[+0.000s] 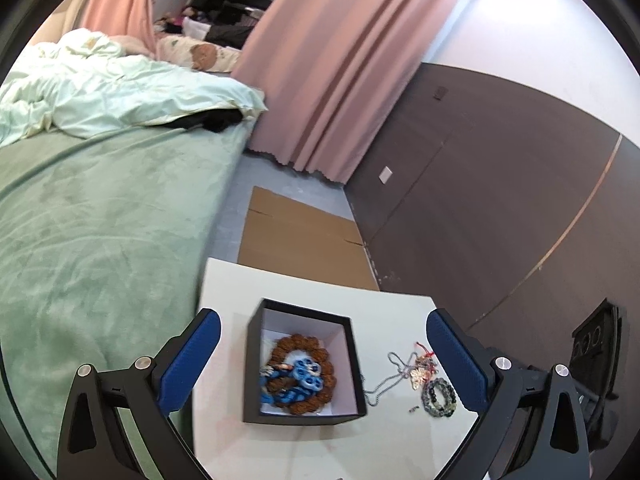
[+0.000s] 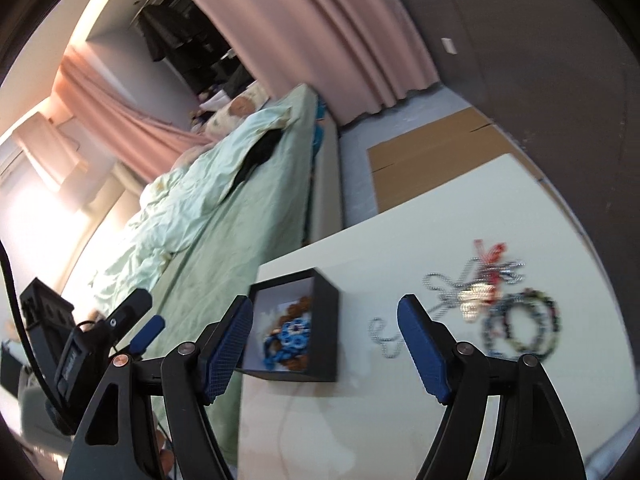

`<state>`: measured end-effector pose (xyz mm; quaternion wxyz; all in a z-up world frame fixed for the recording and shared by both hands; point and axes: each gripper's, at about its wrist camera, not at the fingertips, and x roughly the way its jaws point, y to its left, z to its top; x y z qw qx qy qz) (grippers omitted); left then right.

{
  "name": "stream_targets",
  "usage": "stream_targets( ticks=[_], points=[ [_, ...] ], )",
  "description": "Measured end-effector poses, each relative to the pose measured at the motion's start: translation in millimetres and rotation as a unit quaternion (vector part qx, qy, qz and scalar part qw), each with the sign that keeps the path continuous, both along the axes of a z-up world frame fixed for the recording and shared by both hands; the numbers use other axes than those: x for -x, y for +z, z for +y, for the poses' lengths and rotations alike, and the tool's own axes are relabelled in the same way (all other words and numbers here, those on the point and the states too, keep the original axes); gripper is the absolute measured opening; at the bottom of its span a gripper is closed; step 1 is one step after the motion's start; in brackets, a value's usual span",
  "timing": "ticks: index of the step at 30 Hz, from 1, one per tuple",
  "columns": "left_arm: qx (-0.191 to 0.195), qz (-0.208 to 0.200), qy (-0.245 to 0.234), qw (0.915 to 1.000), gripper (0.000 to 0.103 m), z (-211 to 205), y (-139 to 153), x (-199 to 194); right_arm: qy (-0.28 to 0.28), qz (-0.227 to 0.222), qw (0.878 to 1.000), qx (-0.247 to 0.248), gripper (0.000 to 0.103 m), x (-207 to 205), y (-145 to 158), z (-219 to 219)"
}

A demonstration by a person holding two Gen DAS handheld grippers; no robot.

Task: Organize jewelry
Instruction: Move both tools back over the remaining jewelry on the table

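A black open box (image 1: pixel 252 368) with a white inside stands on the white table (image 1: pixel 288 288). In it lie a brown bead bracelet (image 1: pixel 304 344) and a blue bracelet (image 1: pixel 300 380). To its right on the table lie a silver chain (image 1: pixel 394 364), a gold and red charm (image 1: pixel 422 370) and a dark bead bracelet (image 1: pixel 440 396). My left gripper (image 1: pixel 324 356) hangs above the box, jaws wide open, nothing between them. In the right wrist view the box (image 2: pixel 324 320), the silver chain (image 2: pixel 436 292) and the dark bead bracelet (image 2: pixel 520 328) show blurred. My right gripper (image 2: pixel 326 340) is open and empty beside the box.
A bed with a green sheet (image 1: pixel 100 220) and a pale duvet (image 1: pixel 100 92) runs along the table's left side. Flattened cardboard (image 1: pixel 296 232) lies on the floor beyond the table. Pink curtains (image 1: pixel 320 60) and a dark wall panel (image 1: pixel 500 180) close the far side.
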<state>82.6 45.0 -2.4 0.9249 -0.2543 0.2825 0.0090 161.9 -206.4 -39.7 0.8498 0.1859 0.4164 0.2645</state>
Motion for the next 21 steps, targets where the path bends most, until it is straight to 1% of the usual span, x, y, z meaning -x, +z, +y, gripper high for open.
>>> stream_targets(
  ticks=[6, 12, 21],
  points=[
    [-0.015, 0.004, -0.033, 0.9993, 0.103, -27.2, -4.8, -3.9, -0.021, 0.015, 1.0, -0.017, 0.075, 2.9, -1.3, -39.0],
    [-0.026, 0.009, -0.074, 0.9969, 0.102, -57.8, -12.2, -7.6, -0.03, 0.031, 0.999, 0.001, 0.075, 5.5, -6.2, -60.0],
    [-0.045, 0.013, -0.128, 0.9907, 0.094, -98.4, -22.1, -12.0, -0.046, 0.051, 0.997, 0.023, 0.075, 7.9, -13.1, -94.9]
  ],
)
